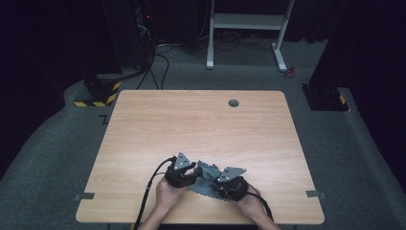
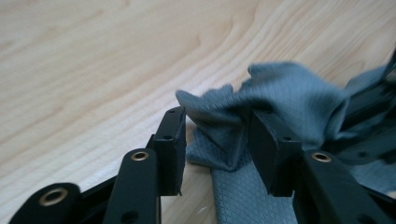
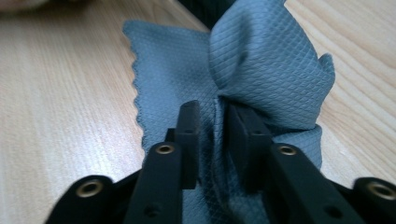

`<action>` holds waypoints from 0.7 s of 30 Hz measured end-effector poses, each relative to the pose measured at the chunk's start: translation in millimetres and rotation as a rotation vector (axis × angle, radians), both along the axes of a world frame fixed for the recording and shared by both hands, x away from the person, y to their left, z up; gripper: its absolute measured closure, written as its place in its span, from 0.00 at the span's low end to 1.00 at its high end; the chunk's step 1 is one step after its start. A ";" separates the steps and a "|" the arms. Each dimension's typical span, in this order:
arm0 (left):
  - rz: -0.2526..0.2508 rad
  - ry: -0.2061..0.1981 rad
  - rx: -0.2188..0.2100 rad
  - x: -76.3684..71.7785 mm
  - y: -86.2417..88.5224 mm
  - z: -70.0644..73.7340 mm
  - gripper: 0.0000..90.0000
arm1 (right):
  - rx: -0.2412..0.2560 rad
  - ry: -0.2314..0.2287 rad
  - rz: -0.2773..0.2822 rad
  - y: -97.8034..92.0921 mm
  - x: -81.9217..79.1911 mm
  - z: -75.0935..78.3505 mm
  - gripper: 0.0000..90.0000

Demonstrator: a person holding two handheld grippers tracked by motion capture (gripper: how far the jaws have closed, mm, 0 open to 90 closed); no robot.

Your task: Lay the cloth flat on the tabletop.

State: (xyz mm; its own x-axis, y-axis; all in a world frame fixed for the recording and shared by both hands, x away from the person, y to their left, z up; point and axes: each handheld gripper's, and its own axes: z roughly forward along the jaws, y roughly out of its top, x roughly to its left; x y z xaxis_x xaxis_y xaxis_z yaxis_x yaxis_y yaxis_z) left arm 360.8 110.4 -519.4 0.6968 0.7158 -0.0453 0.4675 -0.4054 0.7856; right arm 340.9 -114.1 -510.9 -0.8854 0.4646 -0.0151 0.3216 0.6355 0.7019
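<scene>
Grey-blue cloth (image 1: 207, 178) is lying bunched near the front edge of the light wooden surface (image 1: 196, 124), and I am looking down on it from the high view. My left gripper (image 1: 187, 173) is sitting at the cloth's left side and my right gripper (image 1: 221, 184) at its right side, both low over the wood and close together, with the cloth between them. A hand (image 1: 168, 191) is gripping the left tool from below, and another hand (image 1: 249, 203) is gripping the right one. A small round grommet (image 1: 233, 102) is sitting near the far edge of the surface. Past that edge, on the grey carpet, a white frame (image 1: 246, 21) is standing.

In the left gripper view, my left gripper (image 2: 215, 140) is reaching along the wood grain. Its jaws are standing moderately apart, with a raised fold of the cloth (image 2: 280, 93) lying in the gap and draping over the right-hand jaw. The left-hand jaw is just clear of the fabric. The cloth's diamond weave is showing plainly, and its flat part is running down between the jaws toward the camera.

In the right gripper view, my right gripper (image 3: 212, 126) is pinching a gathered ridge of the cloth (image 3: 271, 60) between jaws drawn narrow. Fabric is puffing up above the jaws and spreading flat on the surface behind them, and its scalloped edge (image 3: 136, 88) is running down the left side.
</scene>
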 end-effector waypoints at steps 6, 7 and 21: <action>0.008 -0.016 0.046 -2.0 -5.0 -5.6 0.66 | 0.100 -0.030 -0.063 -20.0 6.3 23.2 0.78; 0.007 -0.017 0.050 -2.6 -5.8 -5.6 0.66 | 0.111 -0.033 -0.089 -23.1 9.9 27.2 0.78; 0.016 -0.028 0.057 -3.4 -6.7 -5.8 0.75 | 0.153 0.087 -0.321 -35.0 69.9 23.5 0.82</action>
State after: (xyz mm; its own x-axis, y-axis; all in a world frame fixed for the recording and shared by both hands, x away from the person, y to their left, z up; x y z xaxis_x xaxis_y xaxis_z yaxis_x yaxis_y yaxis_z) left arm 357.4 103.7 -525.2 0.6860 0.7275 0.0149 0.4526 -0.4426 0.7741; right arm 410.8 -149.1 -487.3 -0.6890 0.7101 0.1451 0.5502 0.3821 0.7425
